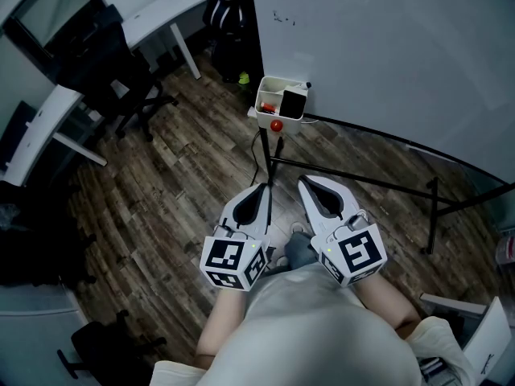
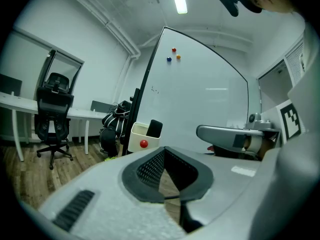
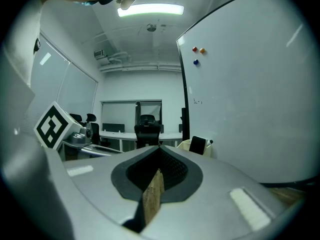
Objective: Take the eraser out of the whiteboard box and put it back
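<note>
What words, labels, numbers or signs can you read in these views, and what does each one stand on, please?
No word, brand or number is readable in any view.
On the large white whiteboard, faint dark marks: too small to read.
On the marker cubes of the left gripper and the right gripper, black-and-white square patterns: coded squares, not letters.

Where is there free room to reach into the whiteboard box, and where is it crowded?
Free: the far part of the box, beyond the eraser. Crowded: eraser fills its right side; small orange items sit near left.
</note>
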A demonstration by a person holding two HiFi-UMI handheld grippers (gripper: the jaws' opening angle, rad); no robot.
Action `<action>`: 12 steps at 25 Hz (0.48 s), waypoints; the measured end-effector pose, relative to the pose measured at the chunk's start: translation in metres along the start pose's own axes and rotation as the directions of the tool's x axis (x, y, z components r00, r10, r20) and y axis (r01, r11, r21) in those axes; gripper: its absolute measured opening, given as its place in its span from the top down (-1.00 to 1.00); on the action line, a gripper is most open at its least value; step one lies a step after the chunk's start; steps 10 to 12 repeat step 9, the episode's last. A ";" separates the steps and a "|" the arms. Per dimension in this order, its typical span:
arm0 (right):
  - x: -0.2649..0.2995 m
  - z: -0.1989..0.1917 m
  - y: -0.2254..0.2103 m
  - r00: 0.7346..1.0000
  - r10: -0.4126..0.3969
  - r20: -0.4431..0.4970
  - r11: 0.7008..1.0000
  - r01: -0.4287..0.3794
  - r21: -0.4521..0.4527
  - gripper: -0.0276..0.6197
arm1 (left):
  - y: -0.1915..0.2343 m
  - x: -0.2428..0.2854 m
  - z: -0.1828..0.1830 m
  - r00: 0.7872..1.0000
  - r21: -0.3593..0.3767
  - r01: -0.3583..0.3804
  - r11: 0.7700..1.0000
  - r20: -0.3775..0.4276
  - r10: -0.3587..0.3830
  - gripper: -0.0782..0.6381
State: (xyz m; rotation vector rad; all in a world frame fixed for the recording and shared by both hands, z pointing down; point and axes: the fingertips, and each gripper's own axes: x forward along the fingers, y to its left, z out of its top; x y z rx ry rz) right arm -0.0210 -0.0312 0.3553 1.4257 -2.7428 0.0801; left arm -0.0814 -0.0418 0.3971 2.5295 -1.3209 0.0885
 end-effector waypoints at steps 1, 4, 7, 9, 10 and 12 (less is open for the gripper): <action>0.000 0.000 0.000 1.000 -0.001 0.001 1.000 0.001 0.001 0.90 | 0.000 0.000 0.000 1.000 0.000 -0.001 1.000 0.000 0.001 0.77; 0.000 -0.001 -0.001 1.000 -0.002 0.001 1.000 0.002 0.002 0.90 | 0.001 0.000 -0.001 1.000 0.000 -0.002 1.000 -0.001 0.002 0.77; -0.001 -0.002 -0.001 1.000 -0.003 0.000 1.000 0.003 0.002 0.90 | 0.000 0.000 -0.002 1.000 -0.001 -0.003 1.000 -0.004 0.003 0.77; -0.003 -0.003 -0.002 1.000 -0.006 0.001 1.000 0.006 0.006 0.90 | -0.001 0.000 -0.003 1.000 -0.003 -0.003 1.000 -0.006 0.003 0.77; -0.003 -0.003 -0.002 1.000 -0.006 0.001 1.000 0.006 0.006 0.90 | -0.001 0.000 -0.003 1.000 -0.003 -0.003 1.000 -0.006 0.003 0.77; -0.003 -0.003 -0.002 1.000 -0.006 0.001 1.000 0.006 0.006 0.90 | -0.001 0.000 -0.003 1.000 -0.003 -0.003 1.000 -0.006 0.003 0.77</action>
